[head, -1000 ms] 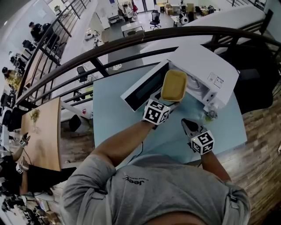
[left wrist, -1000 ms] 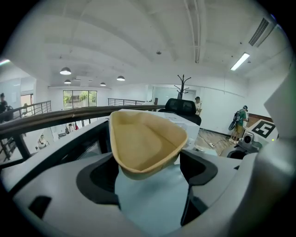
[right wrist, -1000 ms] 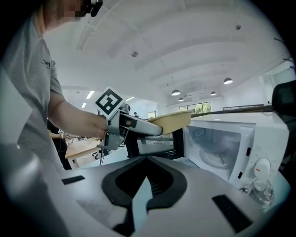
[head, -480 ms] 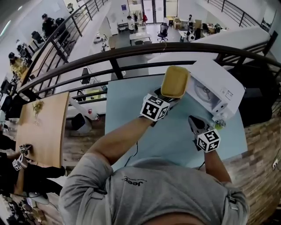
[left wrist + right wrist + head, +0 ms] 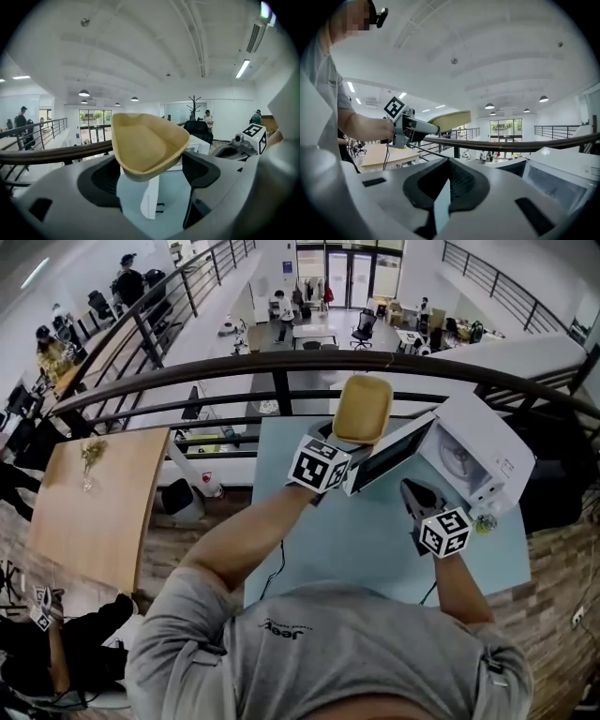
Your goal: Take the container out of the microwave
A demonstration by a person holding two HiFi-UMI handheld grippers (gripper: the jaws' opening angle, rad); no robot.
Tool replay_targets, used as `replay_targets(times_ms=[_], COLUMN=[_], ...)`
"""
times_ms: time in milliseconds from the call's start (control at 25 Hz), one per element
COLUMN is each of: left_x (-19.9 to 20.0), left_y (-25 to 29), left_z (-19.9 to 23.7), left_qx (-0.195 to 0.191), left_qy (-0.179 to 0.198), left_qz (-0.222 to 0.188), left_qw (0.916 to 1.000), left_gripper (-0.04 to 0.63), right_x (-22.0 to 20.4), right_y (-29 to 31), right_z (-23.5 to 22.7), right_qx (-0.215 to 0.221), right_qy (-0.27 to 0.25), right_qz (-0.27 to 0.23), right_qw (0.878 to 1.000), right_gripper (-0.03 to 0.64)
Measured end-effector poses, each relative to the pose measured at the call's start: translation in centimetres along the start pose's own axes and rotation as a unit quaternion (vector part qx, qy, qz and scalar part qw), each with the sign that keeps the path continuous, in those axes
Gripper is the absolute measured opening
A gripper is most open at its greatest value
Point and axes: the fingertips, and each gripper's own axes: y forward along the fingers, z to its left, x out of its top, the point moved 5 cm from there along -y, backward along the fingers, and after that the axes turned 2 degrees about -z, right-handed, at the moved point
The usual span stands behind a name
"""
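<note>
**A:** Container (image 5: 363, 409): where's it at?

**B:** Out of the microwave (image 5: 483, 460) already. It's up in the air, left of the open door (image 5: 382, 463), and lines up w/ the dark rail (image 5: 234, 371) in the head view. It's clear of the bench (image 5: 347, 540) and touching nothing else.

**A:** Who's got it?

**B:** Left hand-held gripper (image 5: 149, 174). Jaws are set wide and pinch the tub's near end. The rest sticks out fwd & up past the tips, open side up. Looks empty.

**A:** Right one?

**B:** Right hand-held gripper (image 5: 413, 491) has its jaws pressed together, nothing btwn them. It's over the bench just in front of the microwave, apart from the container.

**A:** So which step?

**B:** I'd say the take-out itself is done and what's left is the put-down. The door's open too, if that needs shutting.

**A:** Next move needs what?

**B:** IMO, lower it level onto a bare bit of bench and keep the pinch firm. It's held by one end only, so it could tip. Spread the jaws only once the base is down.
</note>
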Motion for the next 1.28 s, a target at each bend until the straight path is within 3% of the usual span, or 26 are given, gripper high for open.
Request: replay_targets(times_ms=[600,1280], left_x=[-6.9,-15.9], left_y=[-8.3,-6.2], left_z=[10.9,17.0], left_qx=[0.071,0.104], left_qy=[-0.038,-0.085], left_qz=[0.016,0.049], left_qw=[0.9966,0.9897], left_gripper=[0.43,0.43], right_x=[1.9,-0.7], right_y=[9.6,15.7], right_z=[8.5,11.1], right_qx=[0.059,0.109], right_qy=[-0.004,0.007], right_qz=[0.009,0.053], right_qw=[0.998,0.993], right_gripper=[0.017,0.017])
